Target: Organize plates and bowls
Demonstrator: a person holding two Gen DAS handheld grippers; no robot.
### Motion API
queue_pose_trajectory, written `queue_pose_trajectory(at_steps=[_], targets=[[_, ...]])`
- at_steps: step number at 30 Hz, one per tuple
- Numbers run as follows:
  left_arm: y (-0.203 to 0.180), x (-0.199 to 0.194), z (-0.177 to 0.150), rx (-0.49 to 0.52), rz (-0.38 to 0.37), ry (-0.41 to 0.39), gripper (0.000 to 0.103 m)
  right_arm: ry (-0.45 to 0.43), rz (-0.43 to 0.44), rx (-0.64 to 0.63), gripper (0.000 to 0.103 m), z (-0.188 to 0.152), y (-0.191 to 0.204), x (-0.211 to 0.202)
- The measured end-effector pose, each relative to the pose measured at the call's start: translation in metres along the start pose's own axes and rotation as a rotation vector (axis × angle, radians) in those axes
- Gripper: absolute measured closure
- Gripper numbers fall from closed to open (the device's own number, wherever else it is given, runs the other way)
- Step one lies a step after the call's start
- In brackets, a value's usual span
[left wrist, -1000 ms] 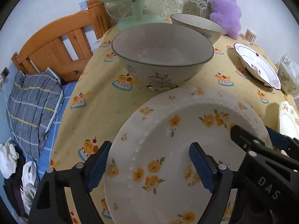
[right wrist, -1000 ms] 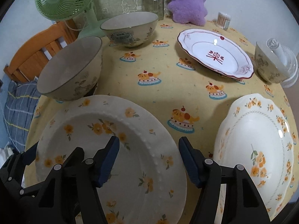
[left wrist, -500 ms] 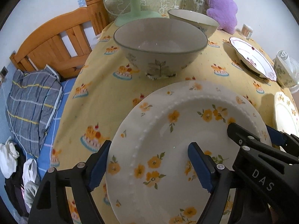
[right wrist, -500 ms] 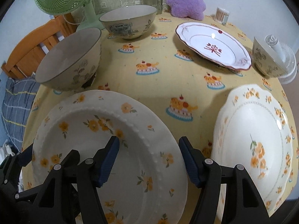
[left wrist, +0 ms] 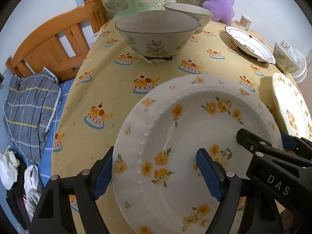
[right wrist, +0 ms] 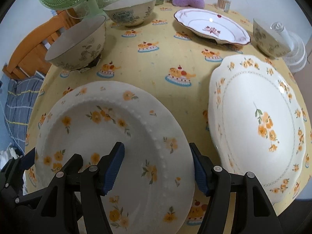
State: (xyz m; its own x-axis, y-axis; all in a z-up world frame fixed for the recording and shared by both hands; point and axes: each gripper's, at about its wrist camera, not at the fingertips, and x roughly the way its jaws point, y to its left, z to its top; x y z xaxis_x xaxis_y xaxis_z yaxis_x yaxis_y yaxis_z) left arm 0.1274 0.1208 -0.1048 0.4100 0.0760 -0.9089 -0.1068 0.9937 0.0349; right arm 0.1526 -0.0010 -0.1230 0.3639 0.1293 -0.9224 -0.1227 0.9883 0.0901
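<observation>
left wrist view: nearest the camera the left gripper [left wrist: 154, 172] straddles the left rim of the beaded flower plate [left wrist: 191, 136], one blue pad outside the rim at about 8 o'clock of the plate, the other over the well; whether the pads press on the china or stand just clear cannot be told. the right gripper [left wrist: 273, 148] enters from 4 o'clock at the plate's opposite rim. the plate looks held just above the yellow tablecloth [left wrist: 109, 89], though no gap shows. in the right wrist view the right gripper [right wrist: 158, 167] straddles the plate's right rim the same way, jaws apart around it, contact again unclear, and the left gripper's [right wrist: 17, 165] tip shows at 8 o'clock

the step in hand seems to be the two-handed carrying of the beaded flower plate [right wrist: 109, 140], probably toward the scalloped plate [right wrist: 257, 128] at 3 o'clock for stacking. the next move calls for keeping it level, sliding it over that plate, lowering it centred, then letting both rims go together

farther off, the right view shows the scalloped plate whole, which the left view cuts at its edge [left wrist: 292, 107], and the red-trimmed plate [right wrist: 210, 27] at 1 o'clock. the left view gives the leaf bowl [left wrist: 156, 33] head-on at 12 o'clock, the second bowl [left wrist: 191, 13] behind it, and a wooden bed frame [left wrist: 56, 44] at 10 o'clock
</observation>
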Motion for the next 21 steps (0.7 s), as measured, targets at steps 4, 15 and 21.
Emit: queue_pose_trajectory(at_steps=[4, 15, 21], targets=[[0.0011, 0.0007, -0.0009, 0.002, -0.015, 0.004, 0.021, -0.012, -0.011, -0.004, 0.033, -0.001, 0.0022, -0.0007], [0.0029, 0.0029, -0.0035, 0.007, -0.063, 0.03, 0.017, 0.043, -0.005, 0.016, 0.022, -0.0017, 0.0068, 0.0038], [0.0054, 0.0026, -0.0007, -0.001, -0.084, 0.054, 0.017, 0.059, -0.023, 0.03, 0.023, -0.0002, 0.0095, 0.0016]])
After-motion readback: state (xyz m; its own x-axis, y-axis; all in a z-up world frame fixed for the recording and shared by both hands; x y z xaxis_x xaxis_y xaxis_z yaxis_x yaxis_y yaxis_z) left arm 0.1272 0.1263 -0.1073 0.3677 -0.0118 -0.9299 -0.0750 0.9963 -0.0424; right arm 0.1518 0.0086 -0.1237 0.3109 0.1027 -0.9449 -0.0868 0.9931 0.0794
